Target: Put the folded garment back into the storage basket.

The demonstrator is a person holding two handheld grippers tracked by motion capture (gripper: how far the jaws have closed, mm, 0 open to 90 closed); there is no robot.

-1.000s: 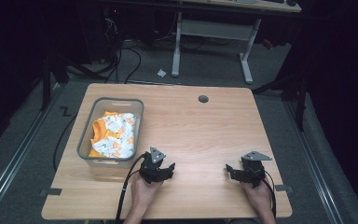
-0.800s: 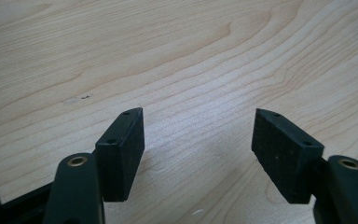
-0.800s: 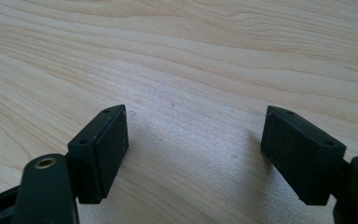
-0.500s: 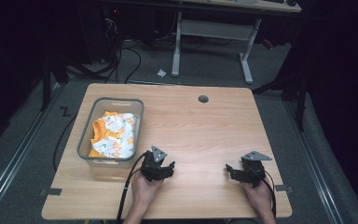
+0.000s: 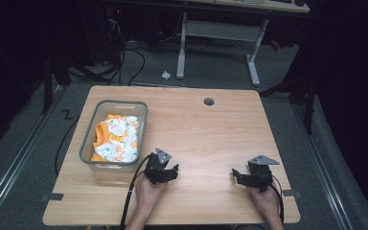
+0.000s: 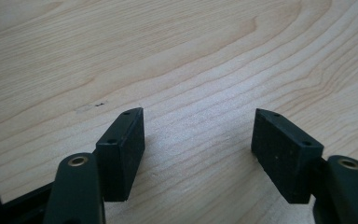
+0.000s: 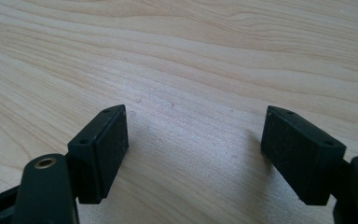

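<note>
Both hands are sitting at the near edge of the surface, each holding its tongs low over bare wood.

Left tongs are resting just right of the near end of the bin, jaws spread wide with only wood grain between them in the left gripper view. Nothing is being pinched. Cable is trailing back along my forearm toward the near edge.

Right tongs are sitting well apart from the left ones, toward the near right corner, pointing left across the surface. Jaws are also spread, pads clear of anything, just bare wood between them in the right gripper view.

Next out: grey plastic bin is standing on the left side of the surface, long axis running away from me. Its near end is just beside the left tongs, not touching as far as I can tell.

Inside the bin, an orange-and-white patterned cloth is lying bunched up, filling most of the floor and staying below the rim.

Farther out, a round cable hole is showing near the far edge, right of centre.
</note>
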